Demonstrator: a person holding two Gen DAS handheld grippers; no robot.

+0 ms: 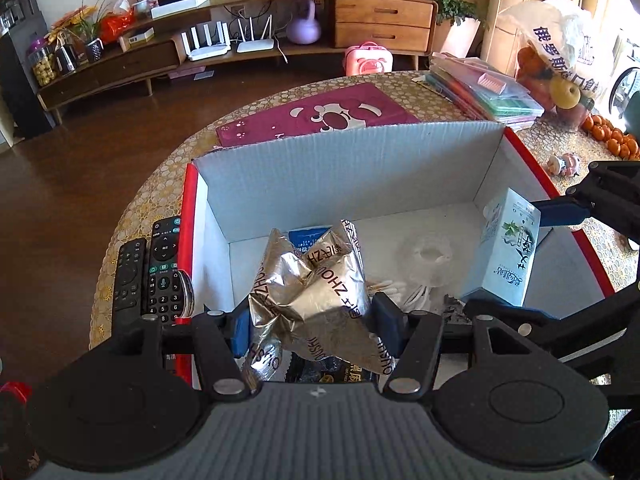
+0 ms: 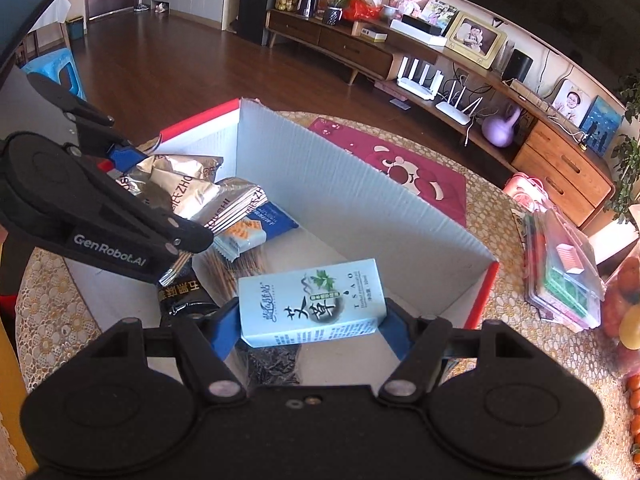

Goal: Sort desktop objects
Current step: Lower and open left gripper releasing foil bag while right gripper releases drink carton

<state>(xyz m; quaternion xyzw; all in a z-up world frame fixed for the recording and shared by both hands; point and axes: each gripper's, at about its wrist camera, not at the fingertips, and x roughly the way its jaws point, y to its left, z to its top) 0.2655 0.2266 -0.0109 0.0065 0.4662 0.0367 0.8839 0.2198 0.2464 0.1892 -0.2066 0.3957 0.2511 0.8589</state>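
A crumpled silver foil packet is clamped between the blue pads of the left gripper, held over the near end of an open cardboard box with red outer sides and a pale corrugated lining. In the right wrist view, a light blue carton printed with a leaf design is gripped across its ends by the right gripper, also above the box interior. On the box floor, a blue snack packet, a dark packet and a bundle of thin sticks are seen. Just outside the box's left wall, two black remote controls lie side by side on the patterned table. Beyond the far wall, a magenta mat is laid flat, with a stack of clear plastic cases near the far right.
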